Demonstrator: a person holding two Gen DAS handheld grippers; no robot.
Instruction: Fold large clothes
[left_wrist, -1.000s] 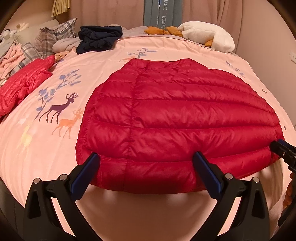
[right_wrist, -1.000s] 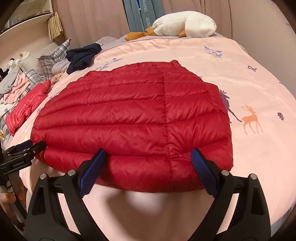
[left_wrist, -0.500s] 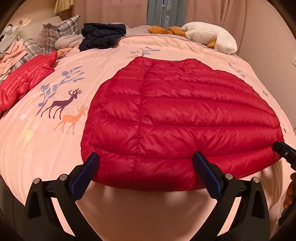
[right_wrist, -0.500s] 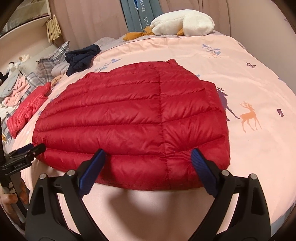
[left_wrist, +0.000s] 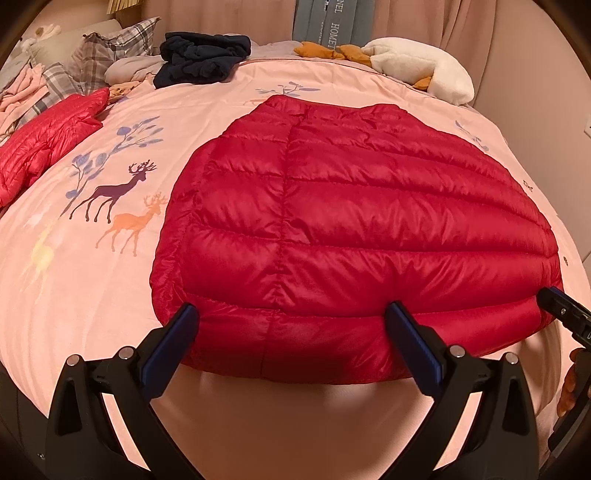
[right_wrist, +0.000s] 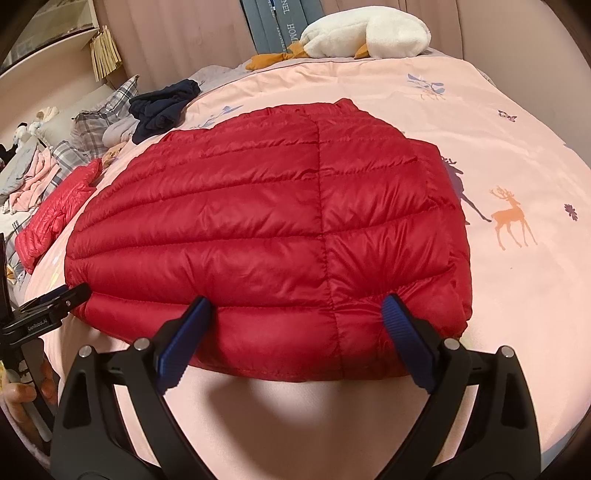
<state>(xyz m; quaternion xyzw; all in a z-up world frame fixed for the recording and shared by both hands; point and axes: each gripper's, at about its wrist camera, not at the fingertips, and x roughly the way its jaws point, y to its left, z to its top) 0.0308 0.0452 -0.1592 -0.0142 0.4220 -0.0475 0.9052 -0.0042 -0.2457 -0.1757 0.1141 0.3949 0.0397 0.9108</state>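
Both grippers have closed in on the near hem of the red puffer jacket (left_wrist: 354, 229) since a second ago, and their blue pads now reach its bottom band. With its jaws spread wide, the left gripper (left_wrist: 291, 325) straddles the left part of the hem, left fingertip at the jacket's near-left corner. Equally wide, the right gripper (right_wrist: 299, 317) straddles the right part, right pad pressing the puffy cloth near the near-right corner. Neither grips anything. Lying flat, the jacket spreads across the middle of the pink deer-print duvet (left_wrist: 92, 258), hem near the bed's near edge, with bare duvet on both sides. Farther left lies a second red jacket (left_wrist: 48, 136), beyond it plaid pillows (left_wrist: 110, 48) and dark navy clothes (left_wrist: 203, 57); far right rests a white plush goose (left_wrist: 417, 68).
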